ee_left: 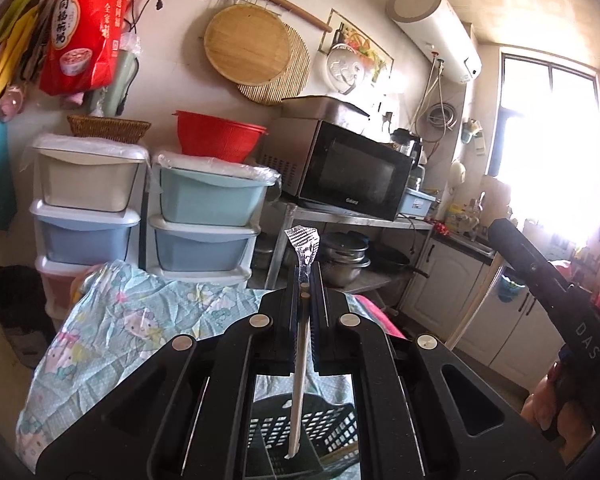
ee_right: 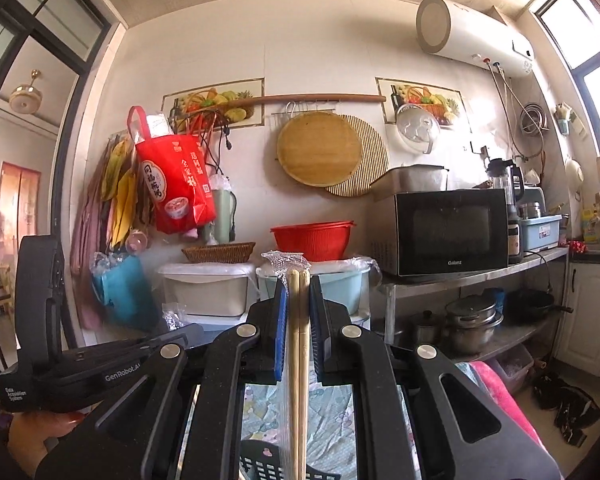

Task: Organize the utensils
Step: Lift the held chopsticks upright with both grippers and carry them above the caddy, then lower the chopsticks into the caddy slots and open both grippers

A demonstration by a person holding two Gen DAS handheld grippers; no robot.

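Black basket (ee_left: 300, 436) directly below; stacked bins (ee_left: 204, 216) beyond.

Daylit kitchen, blown-out glare from the window (ee_left: 547, 152) (right side), fisheye bending and dark vignette at edges.

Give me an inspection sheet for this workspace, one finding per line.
Surface: cartoon-print cloth, crumpled.
Job's things: wrapped chopsticks and a second wrapped pair, each clamped upright; black basket below.
Clutter: pink cloth beside the print cloth.
Grippers: left gripper shut on its pair; right gripper shut on chopsticks.
Cables: cords hanging on the wall.
Surroundings: microwave, red colander, stacked bins, pots.
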